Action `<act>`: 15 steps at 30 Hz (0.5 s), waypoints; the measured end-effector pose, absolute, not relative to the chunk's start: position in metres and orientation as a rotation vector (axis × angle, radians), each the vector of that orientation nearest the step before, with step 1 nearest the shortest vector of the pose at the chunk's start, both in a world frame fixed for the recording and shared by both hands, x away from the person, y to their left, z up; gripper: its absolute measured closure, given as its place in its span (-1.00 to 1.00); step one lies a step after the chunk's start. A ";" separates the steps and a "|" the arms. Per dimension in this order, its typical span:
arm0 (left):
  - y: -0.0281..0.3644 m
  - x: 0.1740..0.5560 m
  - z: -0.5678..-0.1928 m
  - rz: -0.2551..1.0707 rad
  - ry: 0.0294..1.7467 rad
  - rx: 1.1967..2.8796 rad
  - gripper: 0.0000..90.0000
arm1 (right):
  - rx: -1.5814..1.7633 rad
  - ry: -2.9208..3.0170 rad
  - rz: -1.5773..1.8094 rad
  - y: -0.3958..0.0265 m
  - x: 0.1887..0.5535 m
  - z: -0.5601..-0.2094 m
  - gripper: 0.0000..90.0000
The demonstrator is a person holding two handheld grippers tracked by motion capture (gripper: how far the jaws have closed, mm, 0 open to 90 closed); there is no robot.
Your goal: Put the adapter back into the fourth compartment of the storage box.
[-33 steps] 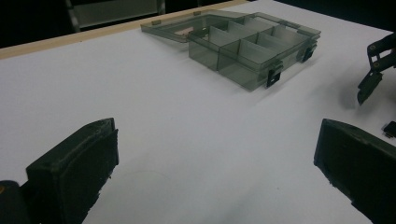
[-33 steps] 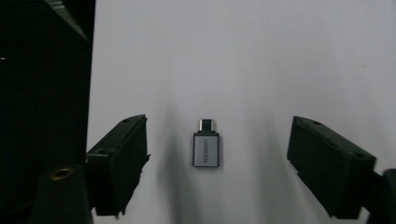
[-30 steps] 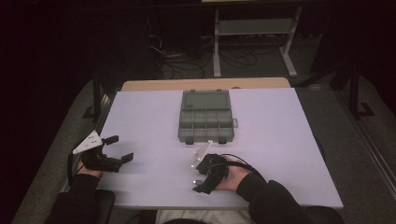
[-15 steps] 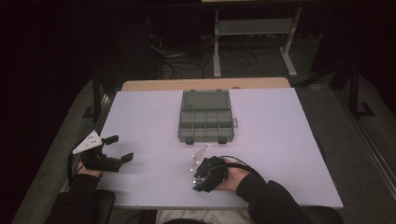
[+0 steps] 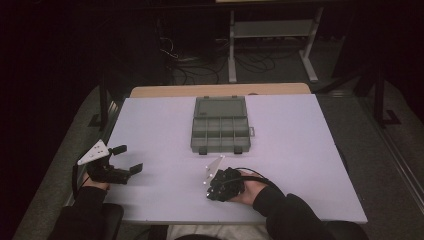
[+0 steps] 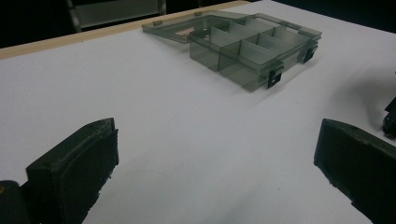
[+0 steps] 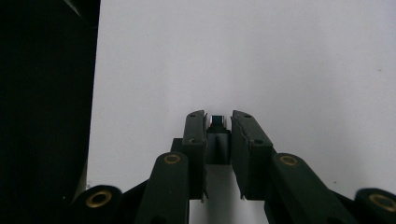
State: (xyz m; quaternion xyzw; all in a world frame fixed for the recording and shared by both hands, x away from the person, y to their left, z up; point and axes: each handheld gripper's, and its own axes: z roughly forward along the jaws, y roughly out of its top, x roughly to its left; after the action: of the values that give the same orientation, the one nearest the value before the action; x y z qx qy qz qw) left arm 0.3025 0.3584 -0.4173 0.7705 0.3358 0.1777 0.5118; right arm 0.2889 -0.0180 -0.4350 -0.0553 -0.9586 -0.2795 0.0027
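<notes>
**Small metal piece pinched in right gripper, near edge of table**

Right gripper (image 5: 209, 186) low over the white table top (image 5: 300, 150), near the front edge, a little right of centre. Jaws just closed, now clamped on a small silvery metal piece with a dark middle (image 7: 217, 121), seen between the pads in the right gripper view; exact kind of piece too small to tell. Grey three-cornered plate tilted up on the gripper's far side.

Left gripper (image 5: 131, 159) at the near left of the table, jaws spread wide, nothing between them, bare white surface under the gap in the left gripper view.

Smoky grey translucent plastic compartment box (image 5: 220, 132) at mid-table, far of both grippers, lid folded open toward the far side, black latches on its near wall. Well apart from both grippers. Compartments seemingly bare, though dim light leaves it unsure.
</notes>
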 end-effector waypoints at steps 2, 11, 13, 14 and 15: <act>0.359 0.302 -0.417 0.428 0.807 1.854 -1.00 | -0.177 -3.000 -0.876 -0.018 0.290 -0.435 0.66; 0.359 0.302 -0.417 0.428 0.808 1.852 -1.00 | -0.197 -2.995 -0.891 -0.021 0.292 -0.430 0.66; 0.359 0.302 -0.417 0.428 0.808 1.852 -1.00 | -0.207 -2.997 -0.900 -0.023 0.294 -0.426 0.66; 0.359 0.302 -0.417 0.428 0.808 1.852 -1.00 | -0.207 -2.997 -0.900 -0.023 0.294 -0.426 0.66; 0.359 0.302 -0.417 0.428 0.808 1.852 -1.00 | -0.208 -2.998 -0.905 -0.024 0.294 -0.426 0.66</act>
State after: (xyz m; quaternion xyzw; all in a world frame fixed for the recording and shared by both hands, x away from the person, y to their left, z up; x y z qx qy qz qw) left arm 0.3024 0.3589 -0.4170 0.7700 0.3360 0.1777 0.5124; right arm 0.2940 -0.0239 -0.4255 -0.0664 -0.9552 -0.2883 0.0018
